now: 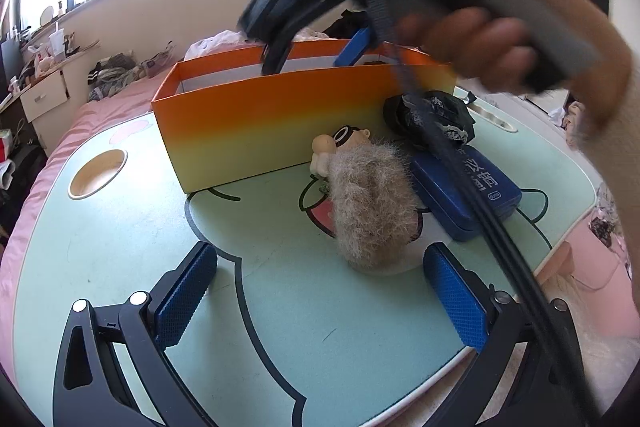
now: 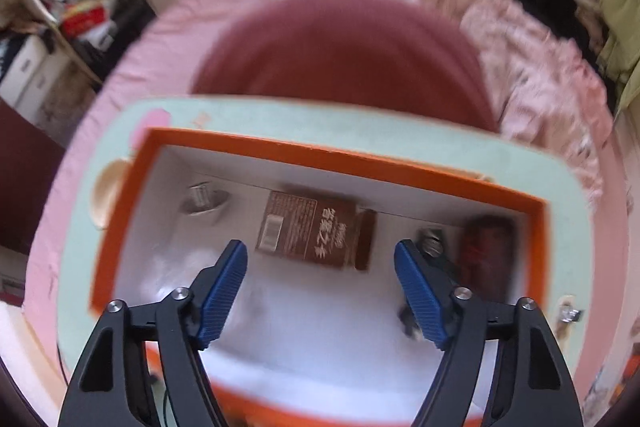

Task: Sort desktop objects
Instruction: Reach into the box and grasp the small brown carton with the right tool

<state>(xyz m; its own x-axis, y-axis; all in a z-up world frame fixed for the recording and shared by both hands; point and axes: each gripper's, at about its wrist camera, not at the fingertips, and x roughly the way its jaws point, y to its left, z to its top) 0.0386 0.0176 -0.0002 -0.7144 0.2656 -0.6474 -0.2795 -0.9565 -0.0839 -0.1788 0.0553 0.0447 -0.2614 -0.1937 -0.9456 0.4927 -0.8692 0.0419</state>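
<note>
Two tools are in view. Left tool (image 1: 316, 299) hangs released over the tabletop (image 1: 120, 235), nothing between its pads. Right tool (image 2: 320, 291), gripped by a hand (image 1: 500, 43), stands released and empty above the orange box (image 1: 240, 123). Just beside the box's near wall lie a furry doll (image 1: 368, 195), a blue case (image 1: 460, 195) and a black bundle (image 1: 432, 115). Inside the box lies a brown packet (image 2: 308, 227).

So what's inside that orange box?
Inside the orange box: a brown packet, a dark red item and a small clear cup. The near corners are hidden.
</note>
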